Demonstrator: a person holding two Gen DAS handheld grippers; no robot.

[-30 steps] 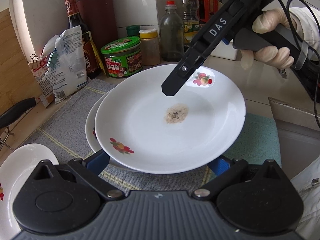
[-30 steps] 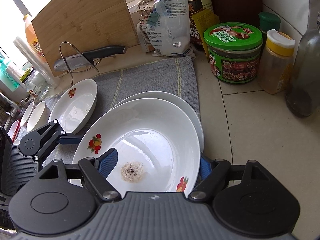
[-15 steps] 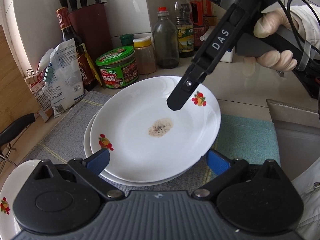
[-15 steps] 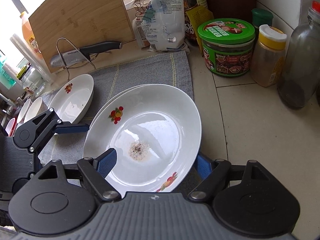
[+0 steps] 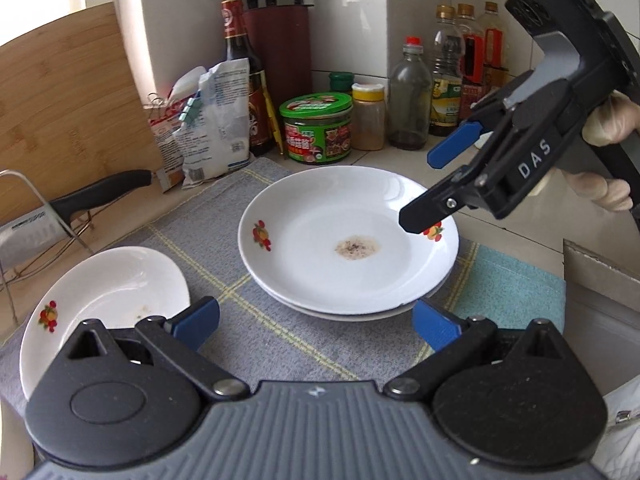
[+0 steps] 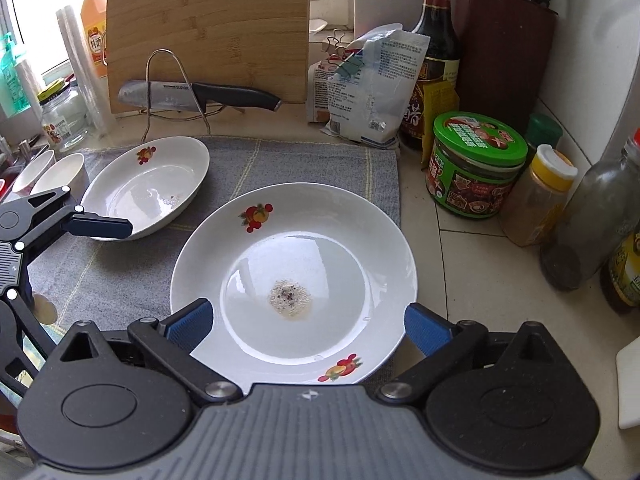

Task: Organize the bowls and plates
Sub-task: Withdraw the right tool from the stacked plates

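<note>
A white plate with fruit prints and a brown stain (image 5: pixel 348 240) (image 6: pixel 296 264) lies on top of a second plate (image 5: pixel 360 316) on the grey mat (image 5: pixel 248 332). My left gripper (image 5: pixel 316 324) is open just in front of the stack, touching nothing. My right gripper (image 6: pixel 308 328) (image 5: pixel 434 184) hovers over the stack's right rim. Its jaws are opening wide, with the plate's near rim below and between them, and the pads are not pressing on it. A white oval dish (image 5: pixel 108 288) (image 6: pixel 148 188) sits on the mat to the left.
Two small bowls (image 6: pixel 60 172) stand at the mat's far left. A knife on a wire rack (image 6: pixel 200 94) and a cutting board (image 6: pixel 208 28) stand behind. A green-lidded jar (image 6: pixel 476 168), bottles and a flour bag line the wall. A teal cloth (image 5: pixel 508 292) and the sink edge (image 5: pixel 600 280) lie right.
The stained plate went from tilted and close between both grippers to flat on the lower plate. Both grippers drew back and up from it, and the right jaws widened.
</note>
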